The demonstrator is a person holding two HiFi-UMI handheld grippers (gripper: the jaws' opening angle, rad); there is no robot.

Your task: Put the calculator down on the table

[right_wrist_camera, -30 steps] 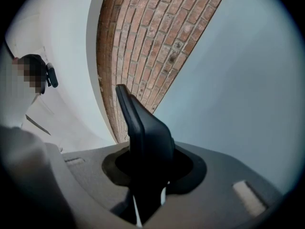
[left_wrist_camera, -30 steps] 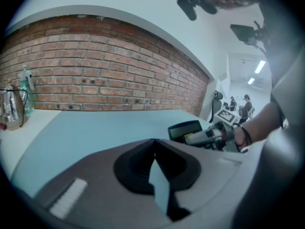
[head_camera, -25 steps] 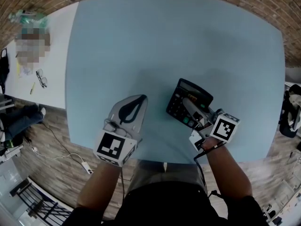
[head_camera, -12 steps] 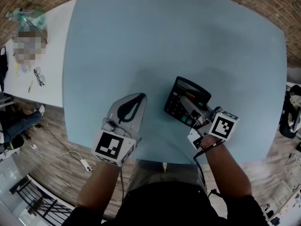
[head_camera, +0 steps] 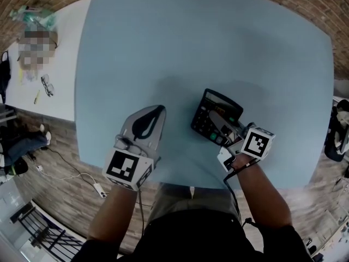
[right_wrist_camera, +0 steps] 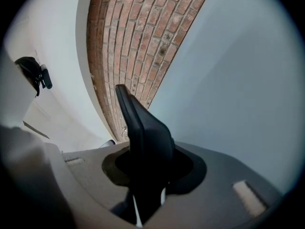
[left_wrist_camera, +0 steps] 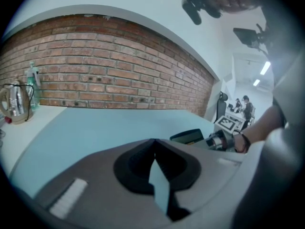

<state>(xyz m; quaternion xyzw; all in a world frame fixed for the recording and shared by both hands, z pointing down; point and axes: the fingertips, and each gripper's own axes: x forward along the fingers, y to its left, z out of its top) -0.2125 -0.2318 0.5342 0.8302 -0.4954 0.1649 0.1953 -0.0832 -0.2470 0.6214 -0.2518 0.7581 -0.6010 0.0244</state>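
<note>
Pale blue covers the table (head_camera: 163, 48), and above its near right part the black desk calculator (head_camera: 203, 123) sits clamped in the right gripper (head_camera: 215, 116), whose jaws press on its near end. It is tilted, with the display end (head_camera: 226, 103) pointing away from the person. The right gripper view shows the body edge-on (right_wrist_camera: 143, 128), rising between the pads. Whether its far edge touches the tabletop cannot be told. The key legends and any maker's name are too small to read; only a green key (head_camera: 215, 137) stands out among the dark ones. The left gripper (head_camera: 157, 109) hovers over the table's near left part, well apart from the calculator, its jaws closed together on nothing, tips meeting (left_wrist_camera: 153, 142). Each gripper carries a cube with black-and-white square markers (head_camera: 257, 143), a pattern and not lettering. On the white side table (head_camera: 65, 64) at left lie a pair of spectacles (head_camera: 47, 85) and a green bottle (head_camera: 32, 16); a brick wall (left_wrist_camera: 119, 75) runs behind.
</note>
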